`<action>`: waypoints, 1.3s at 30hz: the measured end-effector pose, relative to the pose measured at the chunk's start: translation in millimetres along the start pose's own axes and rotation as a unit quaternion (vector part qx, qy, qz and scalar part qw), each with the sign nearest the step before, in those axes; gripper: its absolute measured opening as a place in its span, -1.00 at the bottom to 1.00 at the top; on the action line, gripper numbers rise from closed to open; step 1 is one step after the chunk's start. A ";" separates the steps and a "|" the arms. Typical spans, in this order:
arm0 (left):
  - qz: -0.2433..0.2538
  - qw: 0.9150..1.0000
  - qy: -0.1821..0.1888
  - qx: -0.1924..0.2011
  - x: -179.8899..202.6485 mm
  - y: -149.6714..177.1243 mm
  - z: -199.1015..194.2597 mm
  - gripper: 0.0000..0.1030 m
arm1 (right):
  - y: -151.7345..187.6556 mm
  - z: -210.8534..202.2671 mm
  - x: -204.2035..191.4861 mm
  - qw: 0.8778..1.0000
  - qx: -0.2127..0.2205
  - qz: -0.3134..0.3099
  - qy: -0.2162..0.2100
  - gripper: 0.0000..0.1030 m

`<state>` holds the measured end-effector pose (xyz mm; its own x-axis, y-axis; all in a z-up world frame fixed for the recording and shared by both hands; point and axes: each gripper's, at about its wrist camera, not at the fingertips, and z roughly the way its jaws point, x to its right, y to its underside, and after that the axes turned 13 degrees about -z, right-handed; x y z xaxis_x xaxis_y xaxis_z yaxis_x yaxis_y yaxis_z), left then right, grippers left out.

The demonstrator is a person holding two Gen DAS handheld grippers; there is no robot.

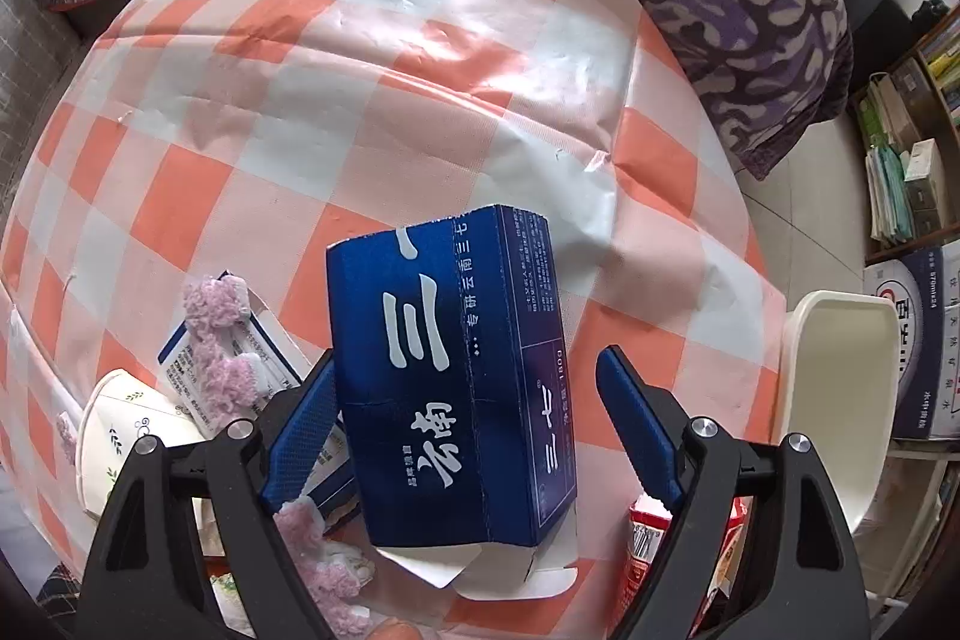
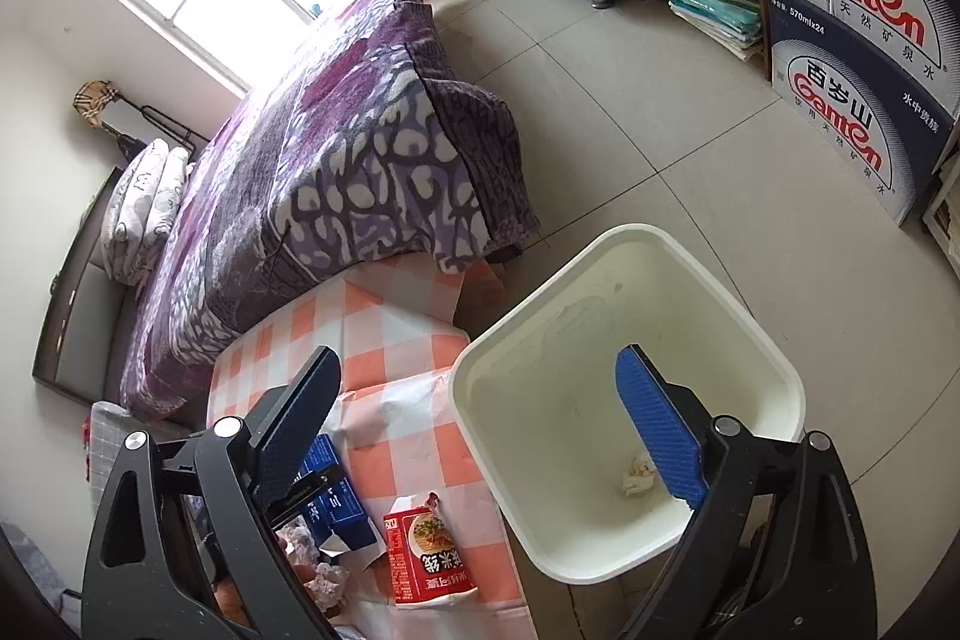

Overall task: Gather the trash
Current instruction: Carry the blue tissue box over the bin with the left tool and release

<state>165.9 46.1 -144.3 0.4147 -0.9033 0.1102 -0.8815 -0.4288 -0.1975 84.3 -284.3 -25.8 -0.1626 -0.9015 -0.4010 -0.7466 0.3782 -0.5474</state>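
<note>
Blue cardboard box (image 1: 456, 370) with white writing lies between the wide-open fingers of the left gripper (image 1: 465, 382); its left pad (image 1: 306, 436) is right beside the box, the right pad is apart. Fuzzy pink yarn (image 1: 222, 346) and a paper cup (image 1: 129, 436) sit to its left. The right gripper (image 2: 474, 418) hangs open and empty over the smooth white bin (image 2: 624, 400), with crumpled paper (image 2: 636, 472) inside. A shiny red packet (image 2: 429, 550) lies below its fingers.
</note>
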 end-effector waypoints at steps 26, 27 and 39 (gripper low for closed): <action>0.106 0.978 0.171 0.063 153.1 76.1 -95.1 0.09 | -3.6 -64.0 49.8 0.986 0.127 0.080 0.071 0.73; 0.111 0.977 0.175 0.057 160.9 81.3 -93.8 0.10 | -3.4 -68.9 53.3 0.984 0.136 0.087 0.075 0.73; 0.134 0.970 0.201 0.027 191.0 109.1 -95.5 0.48 | 1.0 -93.7 74.3 0.972 0.186 0.119 0.084 0.79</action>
<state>127.4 -171.8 -51.8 0.0408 -0.9085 0.4160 -0.9282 -0.1886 -0.3208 11.0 -370.6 12.7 -0.4284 -0.7894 -0.4397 -0.3957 0.6013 -0.6941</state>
